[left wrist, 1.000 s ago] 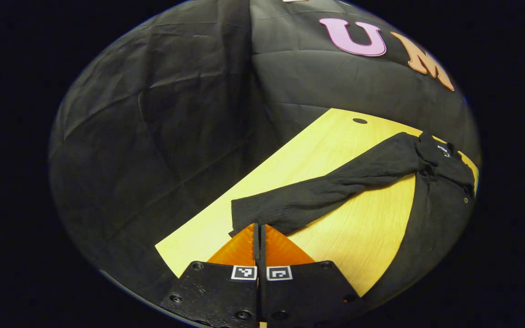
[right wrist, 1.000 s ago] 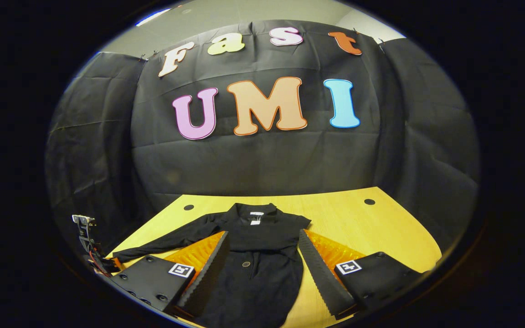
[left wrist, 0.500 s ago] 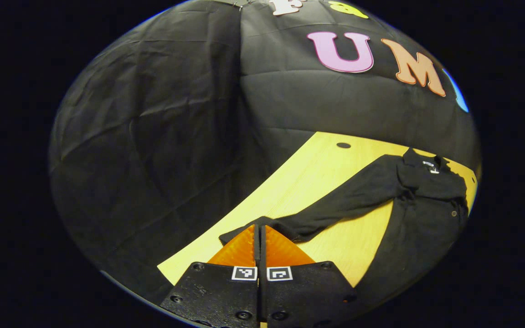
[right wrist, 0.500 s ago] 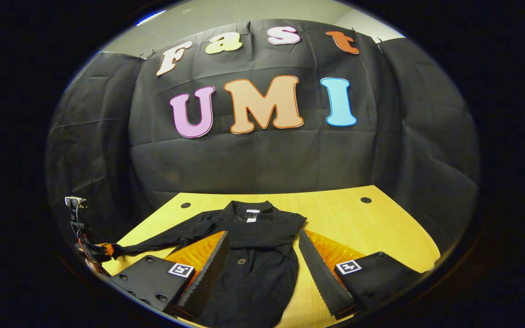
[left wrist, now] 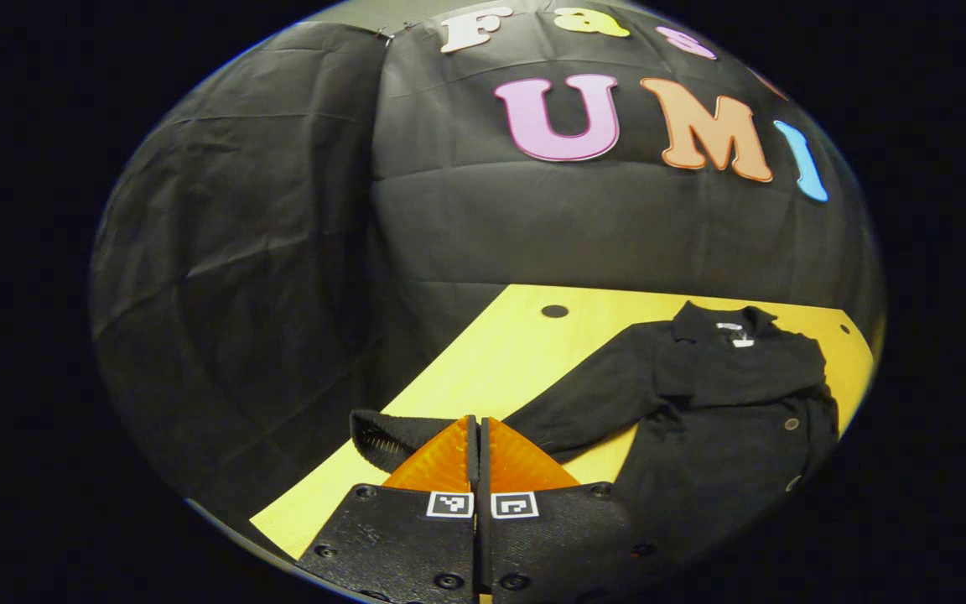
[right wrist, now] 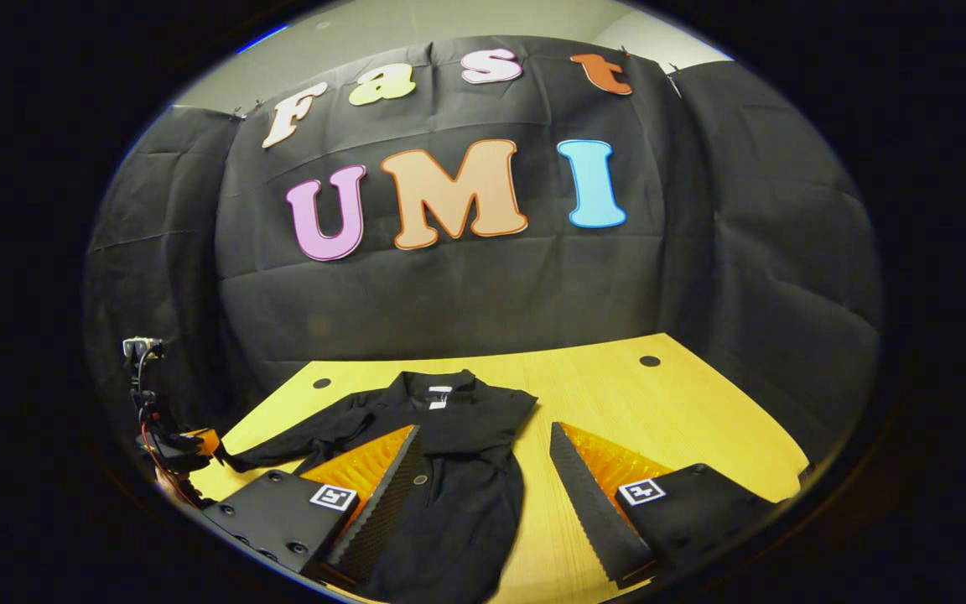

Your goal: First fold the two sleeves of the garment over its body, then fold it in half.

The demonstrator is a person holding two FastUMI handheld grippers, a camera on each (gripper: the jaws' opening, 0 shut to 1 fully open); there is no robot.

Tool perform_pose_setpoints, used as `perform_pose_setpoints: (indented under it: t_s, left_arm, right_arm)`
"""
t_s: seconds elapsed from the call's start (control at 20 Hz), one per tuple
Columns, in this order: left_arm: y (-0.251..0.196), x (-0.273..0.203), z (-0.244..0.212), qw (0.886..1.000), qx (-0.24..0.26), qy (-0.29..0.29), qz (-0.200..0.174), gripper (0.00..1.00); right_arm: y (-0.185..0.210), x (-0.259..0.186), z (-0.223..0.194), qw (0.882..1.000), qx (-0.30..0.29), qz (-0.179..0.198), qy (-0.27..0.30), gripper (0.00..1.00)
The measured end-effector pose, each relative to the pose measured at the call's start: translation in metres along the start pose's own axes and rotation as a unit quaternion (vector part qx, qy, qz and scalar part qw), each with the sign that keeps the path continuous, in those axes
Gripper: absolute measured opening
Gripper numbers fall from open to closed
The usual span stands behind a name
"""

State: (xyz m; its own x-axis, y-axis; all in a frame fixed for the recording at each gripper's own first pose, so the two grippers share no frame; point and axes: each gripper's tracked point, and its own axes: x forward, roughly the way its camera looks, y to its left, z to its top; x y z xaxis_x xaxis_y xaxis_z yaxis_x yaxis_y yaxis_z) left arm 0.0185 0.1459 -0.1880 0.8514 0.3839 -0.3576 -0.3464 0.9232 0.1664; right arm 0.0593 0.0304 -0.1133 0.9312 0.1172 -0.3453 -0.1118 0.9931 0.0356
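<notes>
The pale wooden counter (right wrist: 684, 403) fills the lower half of both views, with small dark round holes (right wrist: 650, 361) near its far edge. On it lies the black buttoned long-sleeved garment (right wrist: 458, 470), collar away from the cameras, at lower centre of the right gripper view and lower right of the left gripper view.

The left claw (left wrist: 477, 432), at bottom centre of its view, is closed with the cuff of one black sleeve (left wrist: 592, 403) pinched between its fingers; that sleeve stretches out to the side, not yet over the body. The right claw (right wrist: 483, 470) hovers wide apart above the garment's body, gripping nothing.

Judging by this, the first sleeve fold is only starting; both sleeve folds and the halving remain. I cannot make out the other sleeve. Nothing else stands on the counter to hinder the fold.
</notes>
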Motion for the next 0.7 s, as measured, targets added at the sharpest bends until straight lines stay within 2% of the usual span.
perform_pose_setpoints:
  t_s: [0.35,0.7]
  left_arm:
    - [-0.089,0.017,0.038,0.996,0.018,-0.027,-0.081,0.0]
    - [-0.19,0.024,0.075,0.986,0.014,-0.062,-0.157,0.0]
  right_arm:
    - [-0.035,-0.011,-0.004,0.999,0.014,-0.033,0.0,0.97]
    - [-0.078,-0.031,-0.012,0.996,0.04,-0.079,-0.001,0.97]
